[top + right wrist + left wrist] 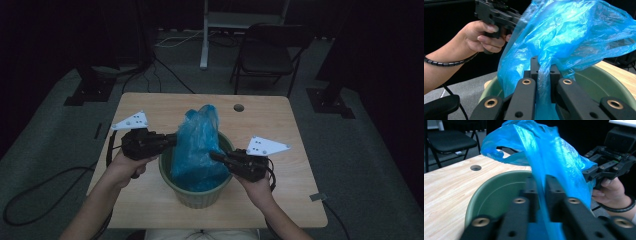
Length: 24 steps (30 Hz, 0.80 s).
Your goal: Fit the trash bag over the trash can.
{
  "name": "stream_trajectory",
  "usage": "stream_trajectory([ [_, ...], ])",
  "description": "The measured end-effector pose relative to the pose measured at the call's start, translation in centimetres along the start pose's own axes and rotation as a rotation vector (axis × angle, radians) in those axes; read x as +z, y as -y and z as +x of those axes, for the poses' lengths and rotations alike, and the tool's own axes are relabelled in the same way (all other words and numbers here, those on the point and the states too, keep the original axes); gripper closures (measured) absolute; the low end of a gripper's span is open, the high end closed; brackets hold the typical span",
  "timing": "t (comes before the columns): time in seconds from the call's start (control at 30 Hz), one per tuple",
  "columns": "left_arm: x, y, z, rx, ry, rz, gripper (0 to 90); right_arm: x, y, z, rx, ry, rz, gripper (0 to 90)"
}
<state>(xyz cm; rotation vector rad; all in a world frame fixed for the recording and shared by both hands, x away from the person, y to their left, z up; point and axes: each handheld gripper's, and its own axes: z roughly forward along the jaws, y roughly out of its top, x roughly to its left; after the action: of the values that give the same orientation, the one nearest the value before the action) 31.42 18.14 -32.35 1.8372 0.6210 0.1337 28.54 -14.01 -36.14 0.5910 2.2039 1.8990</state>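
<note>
High view: a blue plastic bag (199,145) is seen standing up out of a green plastic bin (197,196) set near the front edge of a light wooden table (280,130). The bag's lower part is sunk in the bin and hidden by its wall; its crumpled top rises well above the rim.

The film is pinched from both sides. The left gripper (172,139) is clamped on the bag's left flank, and in the left gripper view a strip of blue film (541,195) is caught between its two closed jaws. The right gripper (214,157) is closed on the bag's right side, just above the rim; in the right gripper view a gathered fold (544,75) is pressed between its jaws. The lower ends of both jaw pairs are cut off at the bottom of those views.

A round cable hole (238,107) is recorded in the tabletop behind the bin. A black folding chair (270,50) stands beyond the table. The surrounding floor is dim, and the cables on it are hard to trace. What the bag contains, if anything, cannot be made out.
</note>
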Motion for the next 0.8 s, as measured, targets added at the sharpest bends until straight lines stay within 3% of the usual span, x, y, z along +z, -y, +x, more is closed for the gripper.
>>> stream_trajectory([
  [0.03,0.1,0.1,-0.1,0.003,-0.004,-0.007,90.0,-0.1,0.1,0.0,0.005,0.000,-0.002,87.2],
  [0.2,0.3,0.4,-0.3,0.020,-0.041,0.000,90.0,-0.8,0.4,0.0,0.017,0.011,-0.002,85.9],
  [0.3,0.1,0.6,-0.7,0.027,-0.003,0.000,90.0,-1.8,0.6,-0.1,0.036,0.010,-0.010,82.7],
  [0.33,0.0,0.9,-1.3,0.042,0.052,0.007,90.0,-2.4,0.7,0.0,0.057,0.003,-0.011,74.2],
  [0.37,0.0,0.9,-1.3,0.042,0.052,0.007,90.0,-2.4,0.7,0.0,0.057,0.003,-0.011,74.2],
  [0.4,0.3,1.1,-2.1,0.077,0.060,0.038,90.0,-2.9,0.6,0.0,0.075,-0.012,-0.017,65.0],
  [0.43,0.3,1.1,-2.1,0.077,0.060,0.038,90.0,-2.9,0.6,0.0,0.075,-0.012,-0.017,65.0],
  [0.47,0.6,1.2,-2.5,0.094,0.053,0.048,90.0,-3.0,0.2,-0.1,0.085,-0.022,-0.007,59.1],
  [0.53,1.0,1.1,-2.8,0.101,0.058,0.059,90.0,-2.3,-1.1,-0.6,0.092,-0.040,0.050,46.1],
  [0.6,1.1,0.8,-2.9,0.093,0.058,0.049,90.0,-1.7,-1.9,-1.0,0.101,-0.034,0.083,41.6],
  [0.73,1.0,0.3,-2.8,0.088,0.034,0.031,90.0,-1.5,-2.5,-1.4,0.103,-0.015,0.082,42.6],
  [0.8,0.8,0.2,-2.4,0.080,0.017,0.027,90.0,-1.8,-2.4,-1.7,0.107,0.017,0.063,57.1],
])
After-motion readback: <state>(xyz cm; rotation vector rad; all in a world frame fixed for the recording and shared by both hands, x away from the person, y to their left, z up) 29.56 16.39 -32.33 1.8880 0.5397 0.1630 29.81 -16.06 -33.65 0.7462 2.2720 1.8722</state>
